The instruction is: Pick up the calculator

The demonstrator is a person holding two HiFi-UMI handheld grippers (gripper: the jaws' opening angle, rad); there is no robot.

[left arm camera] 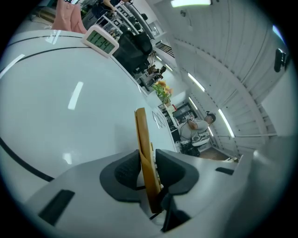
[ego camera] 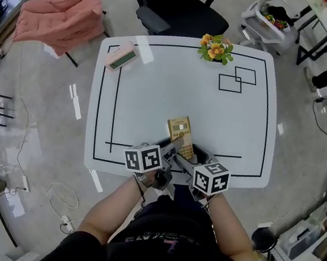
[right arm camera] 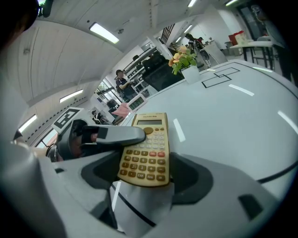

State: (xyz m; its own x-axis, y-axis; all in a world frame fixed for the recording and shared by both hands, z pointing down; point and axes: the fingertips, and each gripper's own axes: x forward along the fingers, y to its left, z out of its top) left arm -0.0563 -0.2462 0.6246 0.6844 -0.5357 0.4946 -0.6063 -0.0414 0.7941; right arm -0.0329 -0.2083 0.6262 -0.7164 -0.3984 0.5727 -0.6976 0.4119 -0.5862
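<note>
Left gripper (left arm camera: 149, 173) pinches calculator (left arm camera: 143, 139) across its thickness; right gripper (right arm camera: 145, 176) clamps its width. Risk: an uneven release could twist it loose.

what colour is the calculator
The calculator is golden yellow, seen best face-up in the right gripper view.

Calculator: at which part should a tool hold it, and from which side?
Likely its thin body, gripped across face and back, coming from its left long edge: the calculator is flat and slim, and the left tool clamps it edge-on this way.
</note>
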